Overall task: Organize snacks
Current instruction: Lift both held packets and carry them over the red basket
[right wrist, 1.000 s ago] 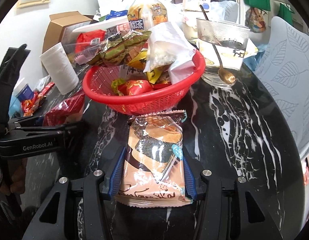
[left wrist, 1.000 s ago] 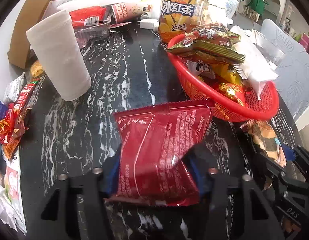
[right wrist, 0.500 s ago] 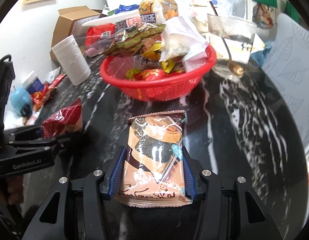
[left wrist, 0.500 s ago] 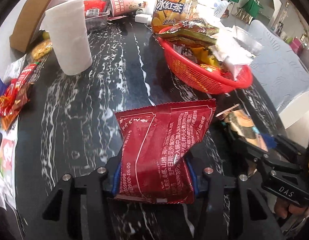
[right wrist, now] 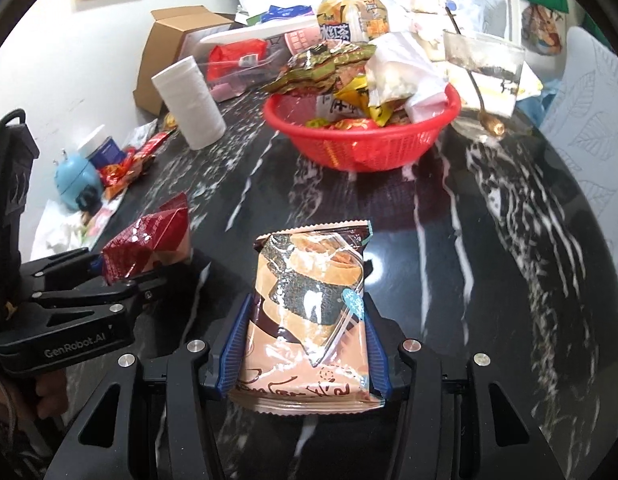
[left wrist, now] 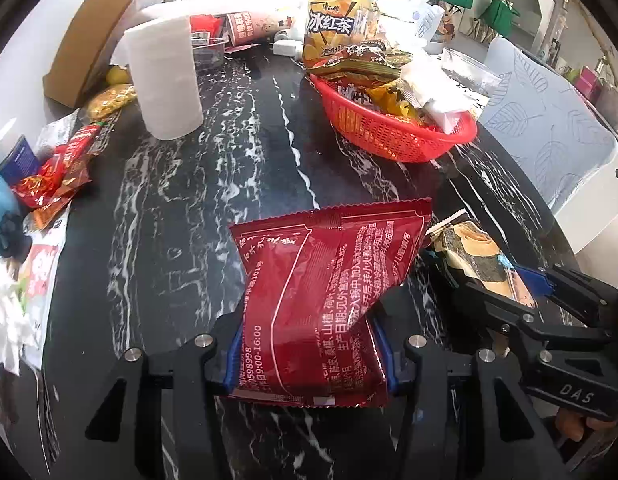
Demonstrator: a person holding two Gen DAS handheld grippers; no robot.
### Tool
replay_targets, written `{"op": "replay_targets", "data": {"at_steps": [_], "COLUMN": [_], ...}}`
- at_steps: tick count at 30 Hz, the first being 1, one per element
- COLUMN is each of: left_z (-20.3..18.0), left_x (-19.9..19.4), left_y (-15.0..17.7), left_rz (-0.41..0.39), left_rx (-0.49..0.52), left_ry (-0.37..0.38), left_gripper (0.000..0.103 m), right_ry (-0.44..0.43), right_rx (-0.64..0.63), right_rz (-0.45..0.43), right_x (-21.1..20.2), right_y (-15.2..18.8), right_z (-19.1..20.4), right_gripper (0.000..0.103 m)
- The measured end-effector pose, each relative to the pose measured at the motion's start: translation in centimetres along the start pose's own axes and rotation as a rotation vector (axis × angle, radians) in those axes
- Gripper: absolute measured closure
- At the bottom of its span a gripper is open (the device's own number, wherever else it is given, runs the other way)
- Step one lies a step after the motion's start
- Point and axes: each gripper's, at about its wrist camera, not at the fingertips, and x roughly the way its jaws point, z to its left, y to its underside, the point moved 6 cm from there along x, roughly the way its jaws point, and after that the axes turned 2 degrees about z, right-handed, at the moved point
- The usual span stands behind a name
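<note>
My left gripper (left wrist: 309,354) is shut on a red snack packet (left wrist: 329,292), held above the black marble table. My right gripper (right wrist: 305,350) is shut on a brown seaweed-roll snack packet (right wrist: 309,312). Each gripper shows in the other's view: the right one with its packet (left wrist: 481,260) at the right, the left one with the red packet (right wrist: 149,240) at the left. The red basket (left wrist: 389,132), heaped with snack packets, stands at the far side of the table, well ahead of both grippers; it also shows in the right wrist view (right wrist: 361,148).
A paper towel roll (left wrist: 165,80) stands far left, with a cardboard box (left wrist: 89,32) behind it. An iced tea bottle (left wrist: 341,20) is behind the basket. A glass with a spoon (right wrist: 485,76) is right of it. Loose packets (left wrist: 57,172) lie along the table's left edge.
Both grippers have drawn back from the basket with their packets still held, and risen; the basket now looks smaller and farther away in both views.
</note>
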Motion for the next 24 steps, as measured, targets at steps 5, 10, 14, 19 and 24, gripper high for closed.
{"op": "replay_targets", "data": {"at_steps": [5,10,14,19,24], "left_z": [-0.3,-0.6,-1.2,-1.5,-2.1], "left_x": [-0.1,-0.2,-0.4,-0.5,-0.3], "left_y": [1.3,3.1,4.4,4.5,4.4], "left_rz": [0.024,0.05,0.056,0.047,0.045], "left_rx": [0.005,0.01,0.051,0.073,0.114], "left_ry": [0.03,0.011,-0.009,-0.014,-0.027], "left_gripper": [0.053,0.053,0.053,0.052,0.049], "right_ry": [-0.019,-0.023,0.004,0.043,0.097], "right_rx": [-0.018,-0.041,-0.029,-0.054,-0.126], "right_rz": [0.016,0.044,0.053,0.057,0.063], "right_x": [-0.4,-0.8,-1.2,-1.6,-1.3], "right_y": [1.2,2.9,3.8,4.5,4.7], "right_z": [0.9,2.1,1.7,1.6,2.3], "right_gripper": [0.052,0.052,0.051,0.051,0.05]}}
